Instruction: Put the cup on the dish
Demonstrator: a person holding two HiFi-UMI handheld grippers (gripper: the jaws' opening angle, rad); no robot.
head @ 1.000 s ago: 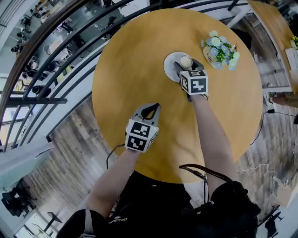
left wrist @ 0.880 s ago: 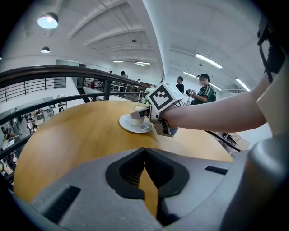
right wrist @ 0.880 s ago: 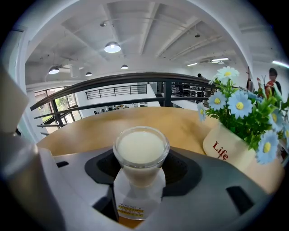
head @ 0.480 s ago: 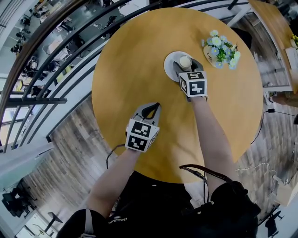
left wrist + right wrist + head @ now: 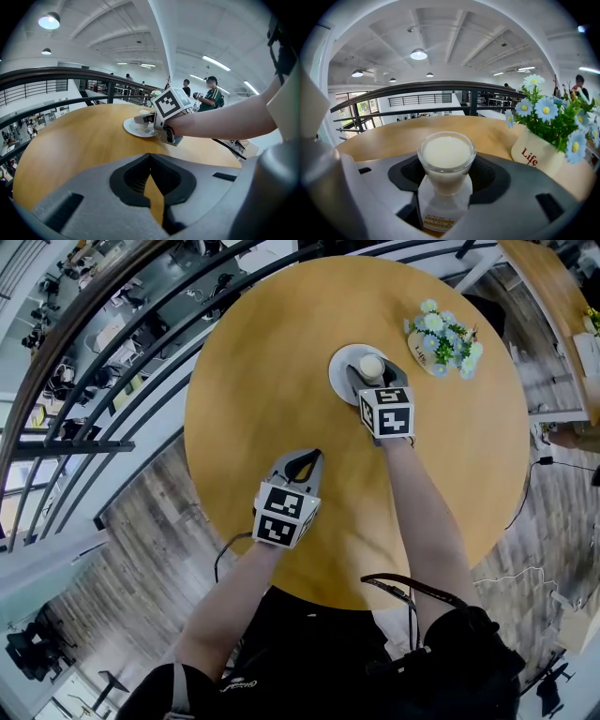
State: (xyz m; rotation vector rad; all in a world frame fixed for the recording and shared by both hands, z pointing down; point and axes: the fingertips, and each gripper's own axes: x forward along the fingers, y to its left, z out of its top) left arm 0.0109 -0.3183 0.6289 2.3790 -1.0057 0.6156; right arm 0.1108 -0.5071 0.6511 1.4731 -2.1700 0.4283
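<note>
1. Over the last second almost nothing is changing. In the head view the right gripper [image 5: 374, 377] is staying over the dish [image 5: 339, 367], showing only a slight wobble. The cup [image 5: 446, 159] is keeping its place inside the dish's outline.
2. The right gripper's jaws are staying clamped on the cup, one on each side of its body, at the same width as a moment ago. No release is beginning.
3. The left gripper [image 5: 302, 463] is waiting with its jaws together and nothing between them. It is resting at about 7 o'clock from the dish, well apart from it, and is taking no part.
4. For the task, this pause is probably marking the end of the carry. The cup is already standing within the dish, which is sitting at about 1 o'clock on the round wooden table [image 5: 262, 381]. Whether its base is touching the dish is not showing clearly. Opening the jaws and backing away is likely remaining.
5. The cup is looking like a small clear glass, upright, filled almost to its rim with a pale, creamy liquid. Any tilt on release is risking a spill.
6. A flower pot [image 5: 441, 341] is standing at about 2 o'clock from the dish, near it.
</note>
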